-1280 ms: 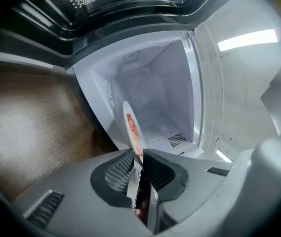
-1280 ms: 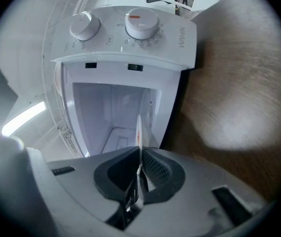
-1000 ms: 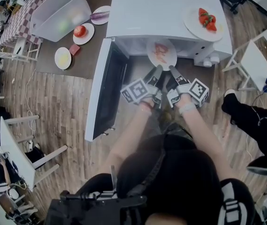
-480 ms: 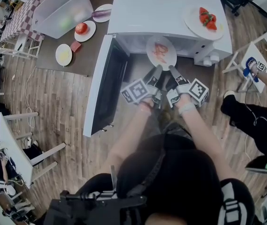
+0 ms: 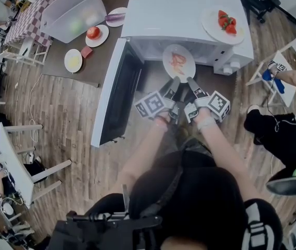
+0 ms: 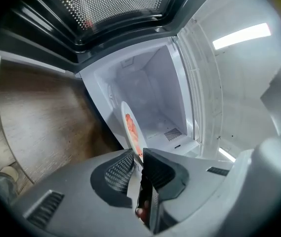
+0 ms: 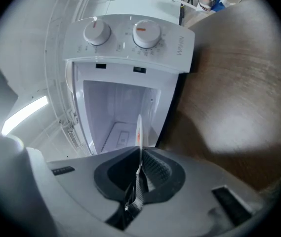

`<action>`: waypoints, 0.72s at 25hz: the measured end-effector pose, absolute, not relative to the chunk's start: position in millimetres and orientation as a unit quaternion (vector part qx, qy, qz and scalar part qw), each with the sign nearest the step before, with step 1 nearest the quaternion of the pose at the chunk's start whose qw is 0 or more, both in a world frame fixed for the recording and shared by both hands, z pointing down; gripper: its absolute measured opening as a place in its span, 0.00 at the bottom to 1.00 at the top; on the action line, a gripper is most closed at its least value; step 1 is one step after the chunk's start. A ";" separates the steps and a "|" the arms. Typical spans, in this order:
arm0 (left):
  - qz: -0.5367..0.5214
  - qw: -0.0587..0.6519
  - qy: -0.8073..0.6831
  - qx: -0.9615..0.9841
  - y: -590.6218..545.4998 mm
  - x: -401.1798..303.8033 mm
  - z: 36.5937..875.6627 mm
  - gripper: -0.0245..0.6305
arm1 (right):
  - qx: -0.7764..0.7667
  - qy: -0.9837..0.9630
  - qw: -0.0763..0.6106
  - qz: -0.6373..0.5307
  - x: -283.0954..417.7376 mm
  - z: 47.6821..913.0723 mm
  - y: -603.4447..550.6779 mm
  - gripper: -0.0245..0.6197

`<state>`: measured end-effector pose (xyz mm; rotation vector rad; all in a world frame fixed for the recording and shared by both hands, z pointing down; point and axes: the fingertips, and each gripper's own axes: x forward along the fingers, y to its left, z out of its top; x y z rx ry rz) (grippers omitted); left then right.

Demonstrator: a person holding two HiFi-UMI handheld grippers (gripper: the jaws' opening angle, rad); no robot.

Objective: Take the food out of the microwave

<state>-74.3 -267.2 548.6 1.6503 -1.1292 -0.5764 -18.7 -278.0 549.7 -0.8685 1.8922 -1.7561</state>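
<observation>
A white plate (image 5: 179,62) with reddish food hangs at the mouth of the white microwave (image 5: 184,14), whose door (image 5: 114,95) swings open to the left. Both grippers hold the plate by its near rim. My left gripper (image 5: 175,81) is shut on the rim's left part, my right gripper (image 5: 190,80) on its right part. In the left gripper view the plate (image 6: 130,130) stands on edge between the pads of the left gripper (image 6: 138,159), with the empty cavity (image 6: 150,93) behind it. The right gripper view shows the plate (image 7: 139,127) as a thin line pinched in the right gripper (image 7: 140,164).
A plate of strawberries (image 5: 224,24) lies on the microwave's top. Left of it on the brown table are a clear bin (image 5: 69,12) and small plates with a tomato (image 5: 93,34), yellow food (image 5: 73,60) and a purple vegetable (image 5: 115,16). A person (image 5: 283,129) sits at the right.
Both grippers and the plate keep their place at the microwave's mouth. At the right edge the seated person's arm has moved.
</observation>
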 end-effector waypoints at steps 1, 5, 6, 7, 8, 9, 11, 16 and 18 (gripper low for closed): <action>-0.239 0.505 -0.468 0.684 -269.0 -74.7 546.0 0.13 | -0.312 0.680 0.206 -0.631 -18.9 547.3 -279.6 0.07; -0.242 0.500 -0.468 0.688 -262.7 -68.2 542.6 0.13 | -0.312 0.683 0.202 -0.629 -10.8 546.9 -273.0 0.07; -0.242 0.499 -0.468 0.688 -259.1 -66.1 543.6 0.13 | -0.309 0.684 0.206 -0.628 -9.5 547.0 -269.8 0.07; -0.243 0.498 -0.468 0.688 -255.9 -64.8 544.4 0.13 | -0.305 0.685 0.209 -0.627 -8.9 546.8 -267.0 0.07; -0.244 0.499 -0.467 0.688 -252.9 -63.8 544.8 0.13 | -0.303 0.686 0.210 -0.628 -8.5 546.6 -264.4 0.07; -0.245 0.499 -0.467 0.687 -249.9 -62.5 544.9 0.13 | -0.303 0.685 0.210 -0.628 -7.4 546.7 -261.5 0.07; -0.247 0.499 -0.467 0.687 -244.2 -58.5 544.6 0.13 | -0.304 0.685 0.209 -0.628 -2.7 546.9 -255.6 0.07; -0.250 0.496 -0.467 0.687 -233.1 -48.8 541.6 0.12 | -0.305 0.686 0.207 -0.627 7.9 545.1 -244.7 0.07; -0.251 0.495 -0.468 0.687 -228.6 -48.1 541.7 0.12 | -0.305 0.685 0.207 -0.628 9.1 545.8 -240.2 0.07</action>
